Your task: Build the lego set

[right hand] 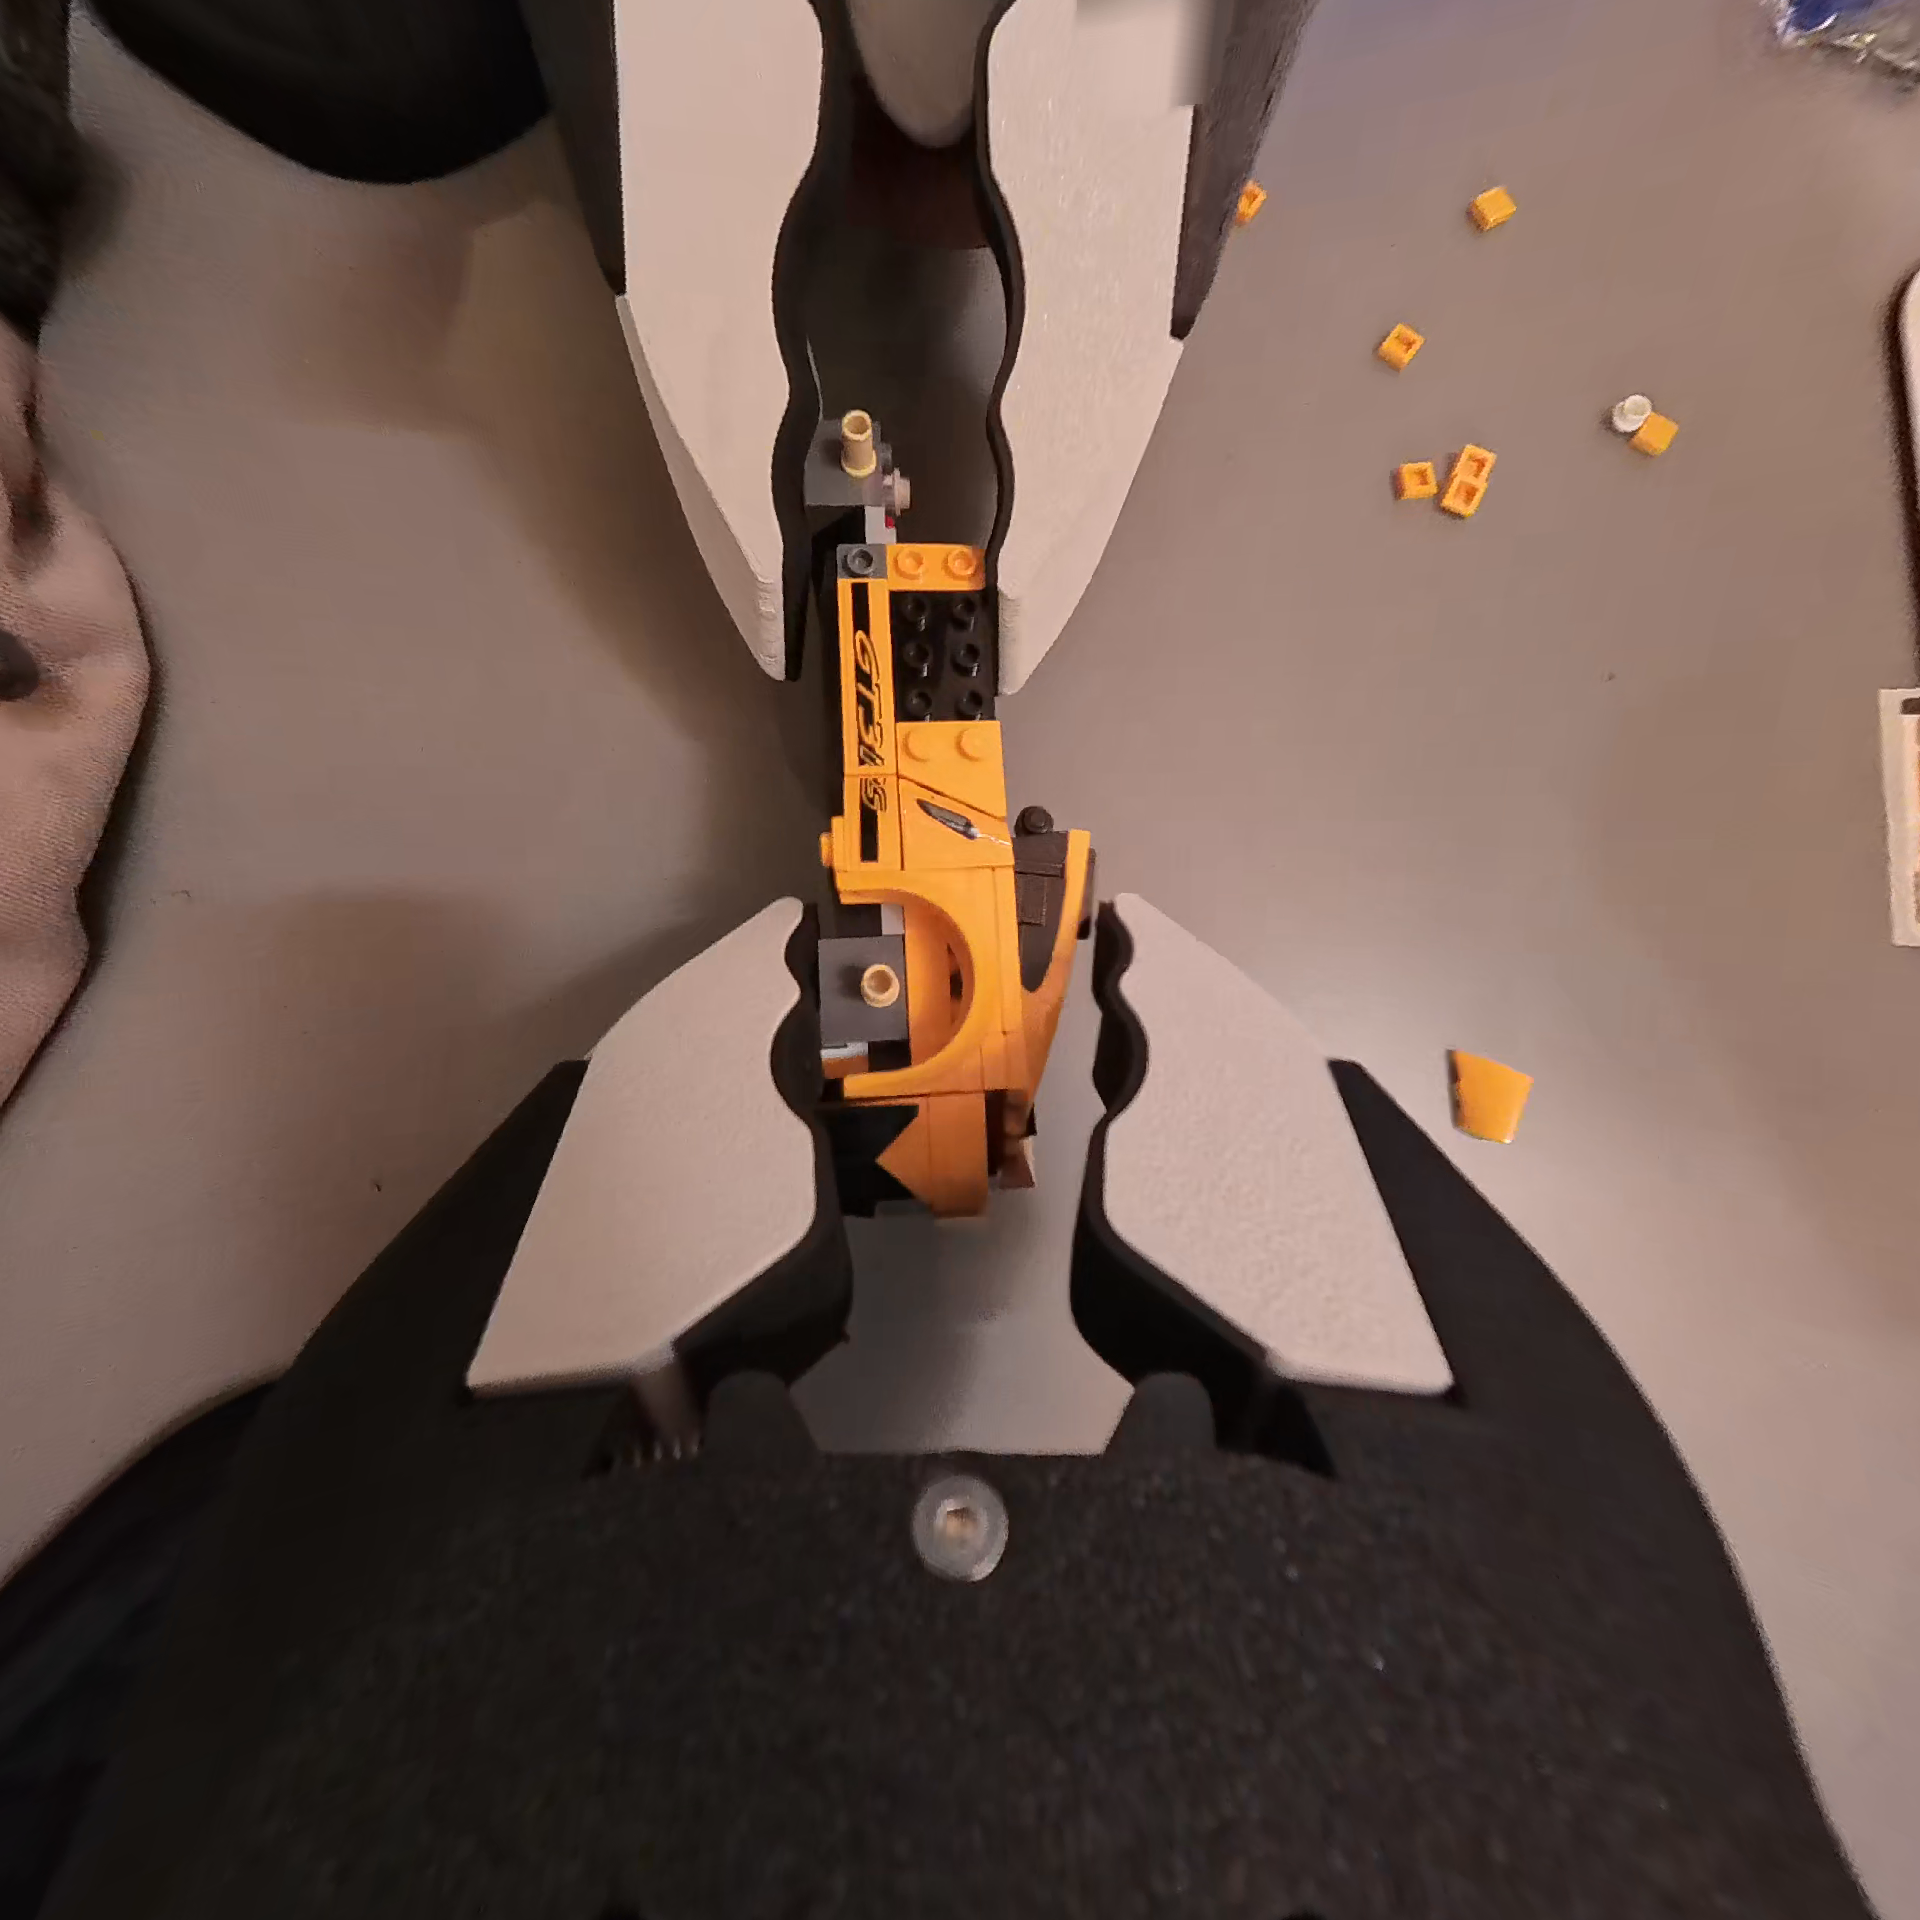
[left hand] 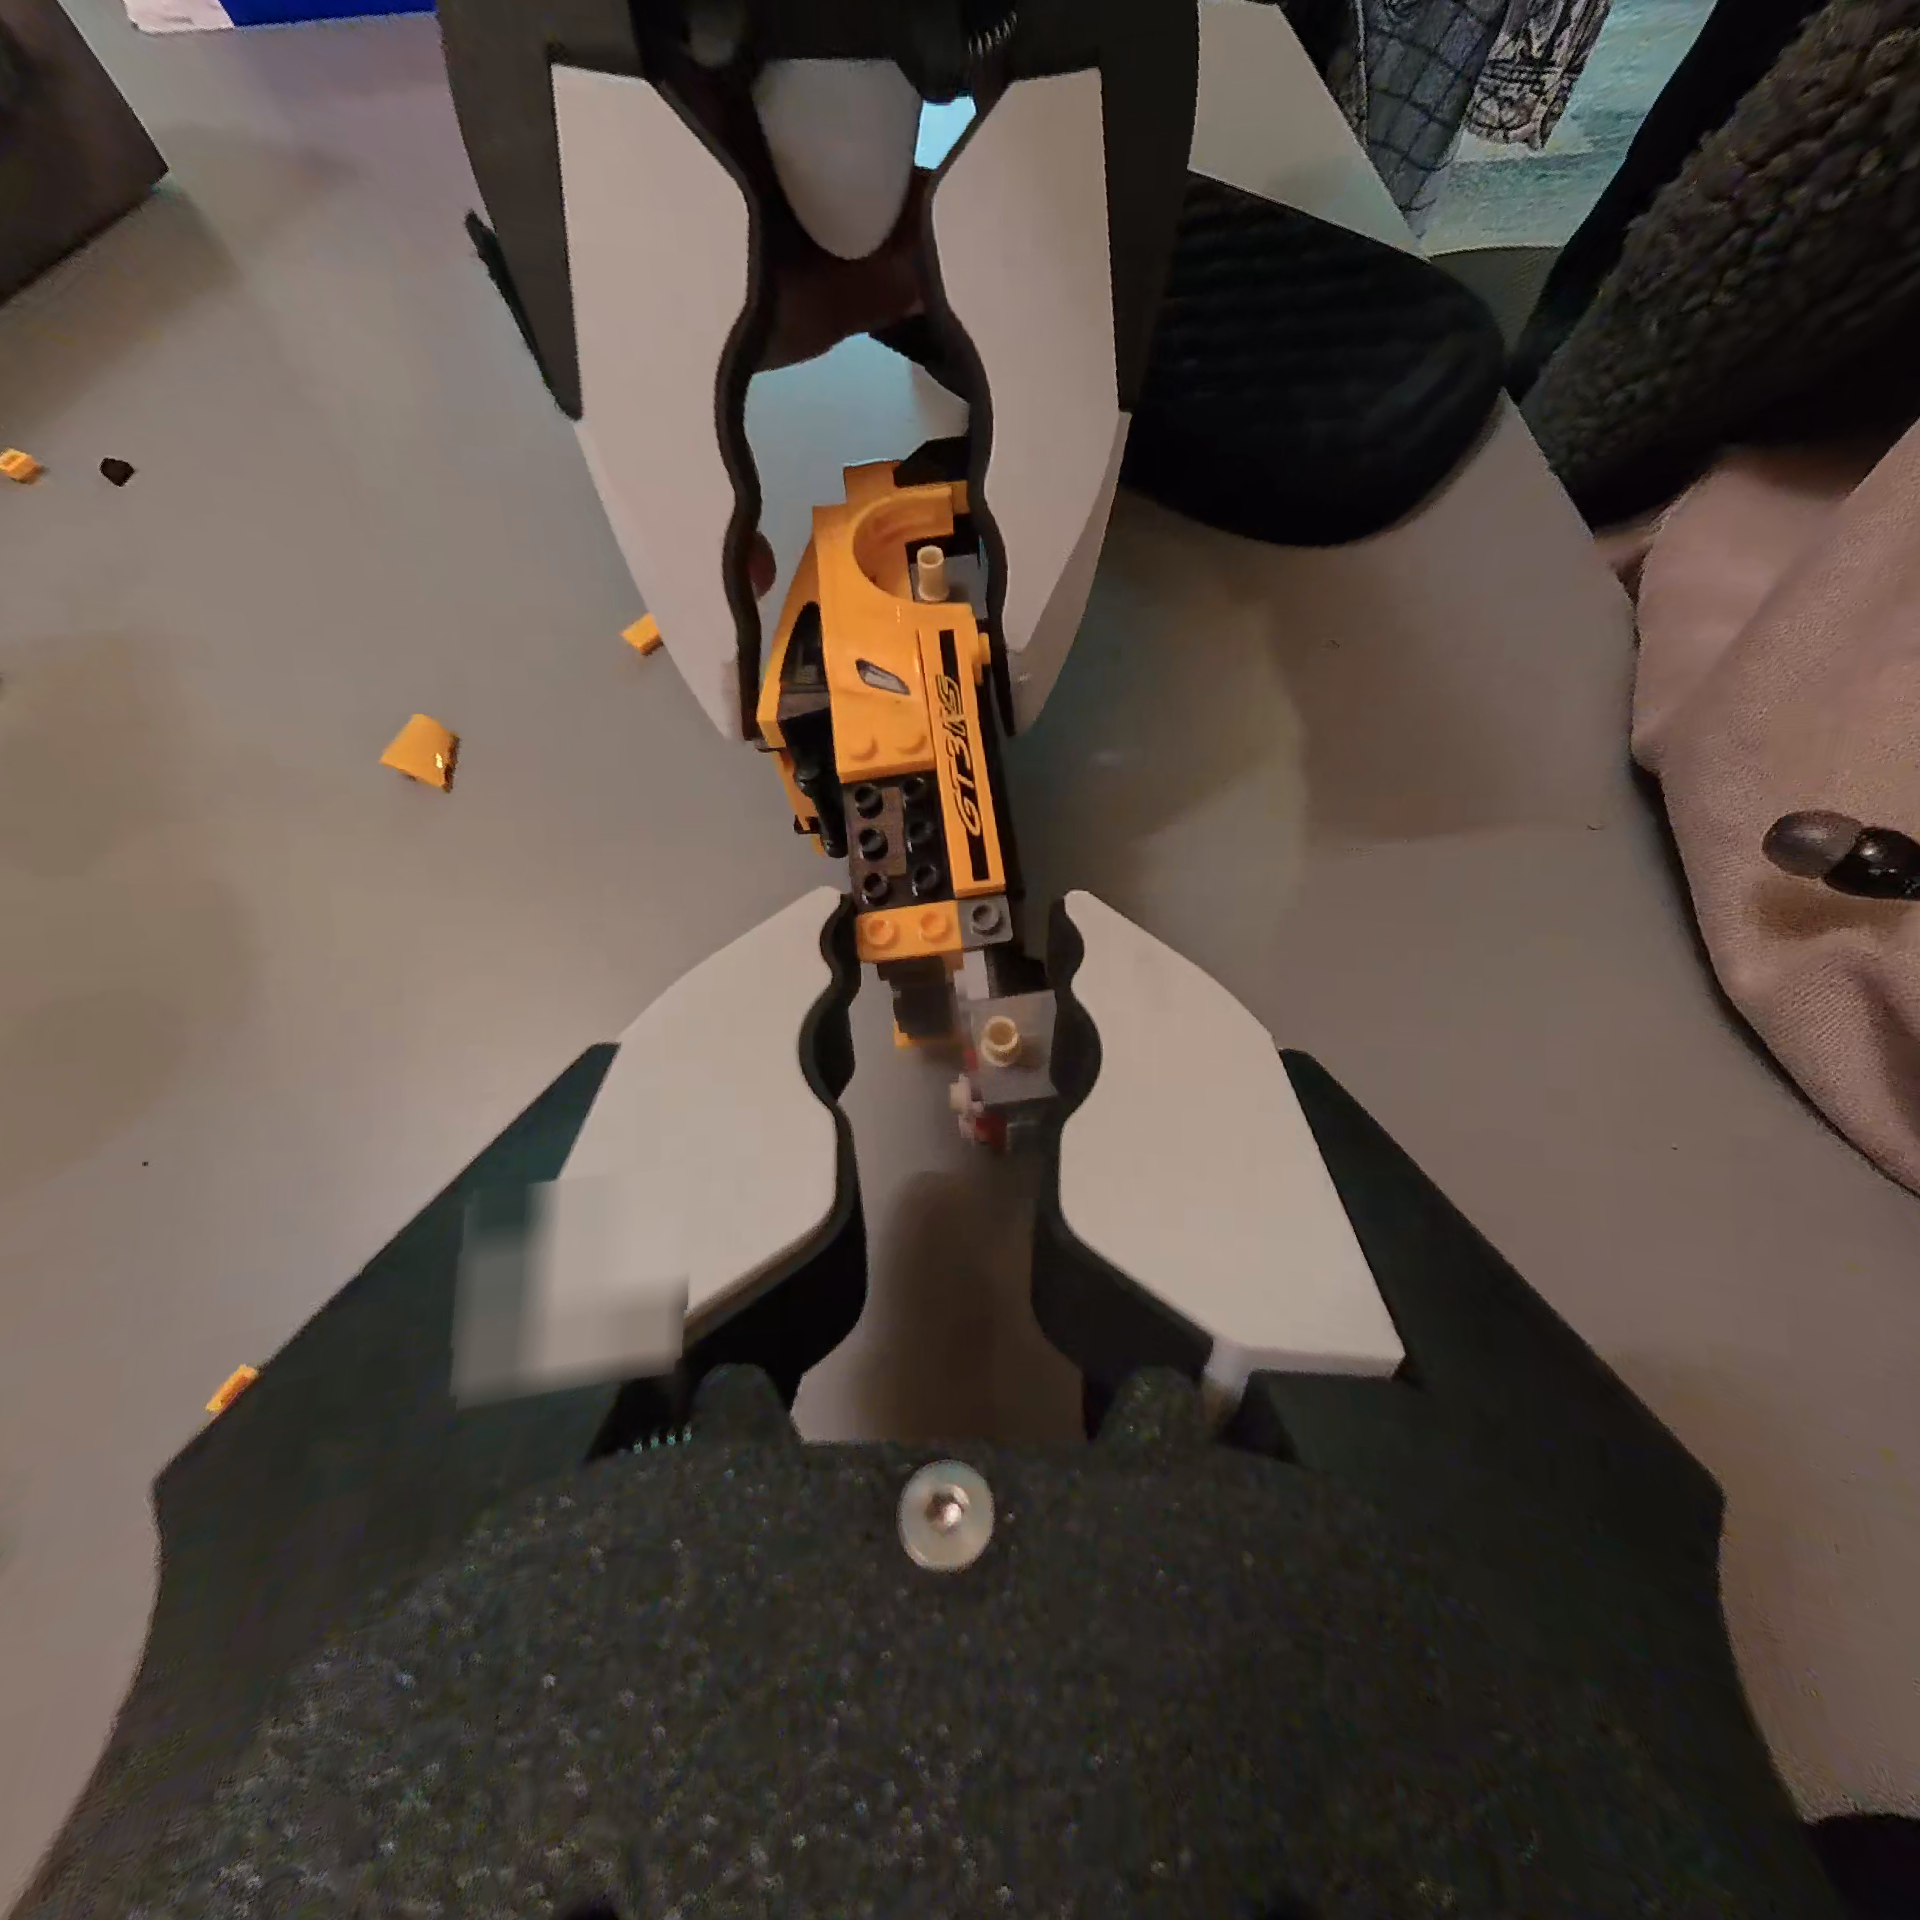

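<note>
my right gripper [right hand: 948,997] around orange brick car body [right hand: 925,831]; left gripper [right hand: 894,582] clamps far end; loose orange bricks [right hand: 1455,478] on grey table [right hand: 416,727].

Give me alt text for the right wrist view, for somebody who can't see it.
An orange and black toy brick car body, partly built and without wheels, spans two facing grippers above a grey table: the right gripper brackets one end from below, the left gripper the other end from above. Small loose orange bricks lie scattered on the table to the right.
</note>
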